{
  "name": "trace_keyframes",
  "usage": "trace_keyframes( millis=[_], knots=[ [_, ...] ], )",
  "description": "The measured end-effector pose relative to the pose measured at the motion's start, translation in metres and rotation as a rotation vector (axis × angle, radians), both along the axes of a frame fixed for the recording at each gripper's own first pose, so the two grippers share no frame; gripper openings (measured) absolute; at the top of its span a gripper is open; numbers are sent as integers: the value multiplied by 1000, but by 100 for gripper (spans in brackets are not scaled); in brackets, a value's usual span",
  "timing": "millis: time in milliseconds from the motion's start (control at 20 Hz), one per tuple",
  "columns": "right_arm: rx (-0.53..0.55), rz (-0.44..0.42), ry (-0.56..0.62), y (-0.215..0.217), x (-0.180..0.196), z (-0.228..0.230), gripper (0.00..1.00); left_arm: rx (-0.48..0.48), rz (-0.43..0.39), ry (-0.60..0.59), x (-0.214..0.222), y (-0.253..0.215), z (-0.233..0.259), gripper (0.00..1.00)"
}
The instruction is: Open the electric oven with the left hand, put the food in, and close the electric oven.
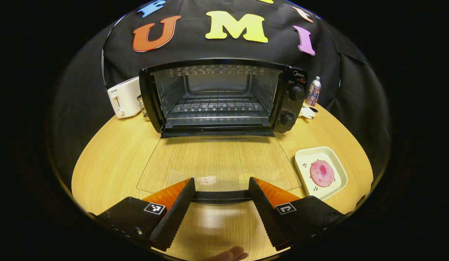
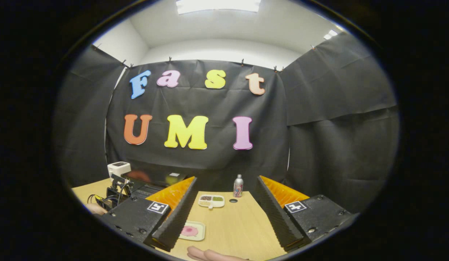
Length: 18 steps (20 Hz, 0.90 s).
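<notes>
Now my left claw [image 1: 221,190] gapes over the wooden table [image 1: 112,159]; the right [image 2: 224,203] gapes too. Oven [image 1: 224,96] door [image 1: 217,163] lies flat, its handle [image 1: 221,196] half hidden behind my fingers [image 1: 173,214].

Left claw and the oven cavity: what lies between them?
In the left gripper view, the lowered glass door lies flat between the left claw and the oven cavity, its handle between the open fingers.
</notes>
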State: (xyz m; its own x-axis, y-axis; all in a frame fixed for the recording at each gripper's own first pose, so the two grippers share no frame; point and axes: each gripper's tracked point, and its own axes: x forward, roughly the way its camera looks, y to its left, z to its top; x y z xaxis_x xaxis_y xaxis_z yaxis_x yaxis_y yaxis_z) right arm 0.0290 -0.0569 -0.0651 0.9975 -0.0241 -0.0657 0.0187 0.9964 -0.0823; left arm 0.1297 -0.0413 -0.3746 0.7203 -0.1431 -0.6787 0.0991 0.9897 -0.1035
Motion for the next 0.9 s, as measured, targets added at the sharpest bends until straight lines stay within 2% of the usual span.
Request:
trace_keyframes(
  millis=[300,550,750,900],
  knots=[
    [1,4,28,2,2,-8,97,4,5,-74,3,2,0,95],
    [-18,8,63,5,14,-20,97,6,31,-161,3,5,21,94],
    [-48,49,180,16,37,-50,97,4,37,-274,-3,8,62,94],
    [-77,84,302,23,62,-81,98,40,39,-412,-12,14,110,94]
  ],
)
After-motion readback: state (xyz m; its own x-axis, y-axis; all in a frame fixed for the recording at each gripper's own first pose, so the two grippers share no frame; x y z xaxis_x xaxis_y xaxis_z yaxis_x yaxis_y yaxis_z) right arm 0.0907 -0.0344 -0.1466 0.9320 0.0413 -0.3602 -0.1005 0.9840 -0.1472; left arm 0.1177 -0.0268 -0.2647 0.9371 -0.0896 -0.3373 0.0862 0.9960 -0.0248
